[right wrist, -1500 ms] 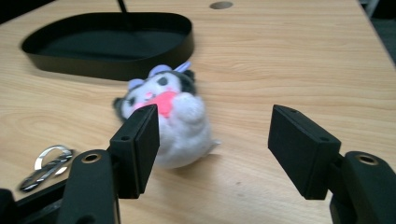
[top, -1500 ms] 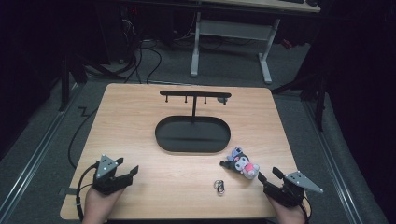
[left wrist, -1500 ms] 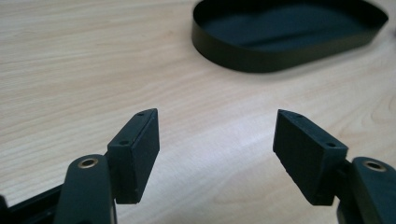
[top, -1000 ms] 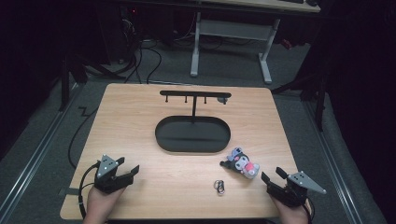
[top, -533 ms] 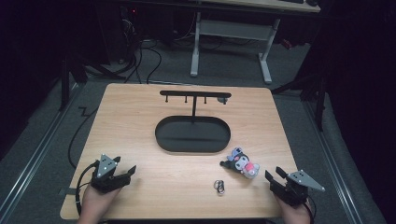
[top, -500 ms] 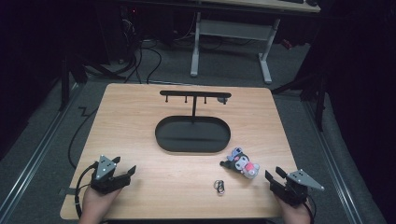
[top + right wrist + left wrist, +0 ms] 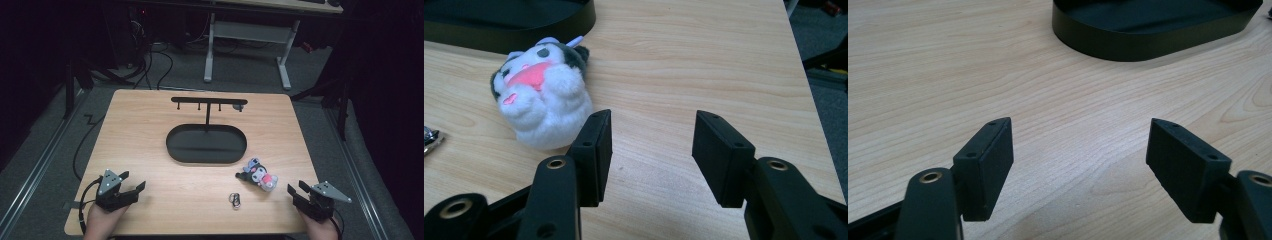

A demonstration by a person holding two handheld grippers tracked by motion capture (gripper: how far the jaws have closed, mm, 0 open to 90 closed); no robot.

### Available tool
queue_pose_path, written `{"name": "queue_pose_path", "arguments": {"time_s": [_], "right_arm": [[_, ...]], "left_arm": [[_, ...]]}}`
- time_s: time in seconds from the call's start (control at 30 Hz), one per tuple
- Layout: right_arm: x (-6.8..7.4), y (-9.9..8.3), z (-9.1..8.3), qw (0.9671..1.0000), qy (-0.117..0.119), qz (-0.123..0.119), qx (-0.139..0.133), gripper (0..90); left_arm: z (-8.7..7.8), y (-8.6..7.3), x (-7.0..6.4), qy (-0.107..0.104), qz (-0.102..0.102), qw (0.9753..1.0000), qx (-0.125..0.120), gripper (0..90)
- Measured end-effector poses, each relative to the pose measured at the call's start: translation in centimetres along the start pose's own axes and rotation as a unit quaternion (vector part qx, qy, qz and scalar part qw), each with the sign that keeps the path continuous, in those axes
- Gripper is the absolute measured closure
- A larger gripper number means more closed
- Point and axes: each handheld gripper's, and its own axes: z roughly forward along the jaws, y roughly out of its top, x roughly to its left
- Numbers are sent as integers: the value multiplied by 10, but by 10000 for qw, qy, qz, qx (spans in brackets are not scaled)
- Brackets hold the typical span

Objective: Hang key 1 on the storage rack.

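1. Two grippers sit low at the near edge of the wooden table (image 7: 150,120), one in each hand, both with nothing between their jaws.
2. Over on the left, the left gripper (image 7: 134,188) has its jaws spread wide above bare wood; in the left gripper view (image 7: 1079,145) the gap between them is broad and the dark oval tray (image 7: 1148,35) lies ahead.
3. On the right, the right gripper (image 7: 296,191) is parted too, a narrower gap in the right gripper view (image 7: 651,137), hovering just beside the plush toy (image 7: 541,97).
4. That plush toy (image 7: 257,174), white and grey with a pink patch, lies on the table just off the left jaw, near the tray's (image 7: 206,145) right end, apart from the gripper.
5. Close to the toy's left lies a small metal ring clasp (image 7: 235,199).
6. Behind the tray stands a black hook rack (image 7: 207,102).
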Motion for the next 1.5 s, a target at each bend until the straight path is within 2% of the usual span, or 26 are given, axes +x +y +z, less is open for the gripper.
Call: {"name": "queue_pose_path", "arguments": {"time_s": [0.17,0.23,0.4,0.5,0.7,0.9,0.97,1.03,1.1,1.13,1.27,1.3,1.33,1.4,1.5], "right_arm": [[-2,2,-5,9999,36,79,82,458],[-2,2,-6,9999,70,63,118,435],[3,1,-3,9991,126,-219,344,423],[8,2,-1,9975,107,-364,590,423],[17,5,2,9924,241,-618,1033,407],[21,6,5,9899,358,-692,1187,396],[23,10,5,9878,407,-765,1293,363],[24,13,4,9878,461,-767,1274,326],[26,16,5,9855,626,-771,1374,298],[26,17,6,9836,667,-857,1441,286],[30,22,8,9759,687,-1014,1805,266],[30,22,8,9759,687,-1014,1805,266],[30,24,9,9736,701,-1015,1922,258],[30,25,11,9710,803,-976,2031,255],[31,27,12,9692,841,-949,2113,251]], "left_arm": [[-3,1,3,2,-6,9999,-135,280],[-2,1,4,-10,-11,9999,-116,281],[-2,1,2,-28,16,9999,-134,282],[-2,1,0,-39,51,9999,-139,282],[-1,2,-3,-92,138,9998,-112,282],[-1,1,-5,-113,162,9997,-105,282],[0,1,-6,-132,209,9997,-77,281],[1,1,-6,-166,193,9997,-69,282],[1,2,-6,-216,208,9995,-80,281],[1,1,-7,-229,250,9994,-73,281],[1,1,-9,-304,329,9990,-69,281],[1,1,-9,-304,329,9990,-69,281],[1,1,-11,-327,376,9987,-76,281],[1,1,-14,-343,474,9983,-55,281],[2,2,-16,-352,551,9978,-58,280]]}}
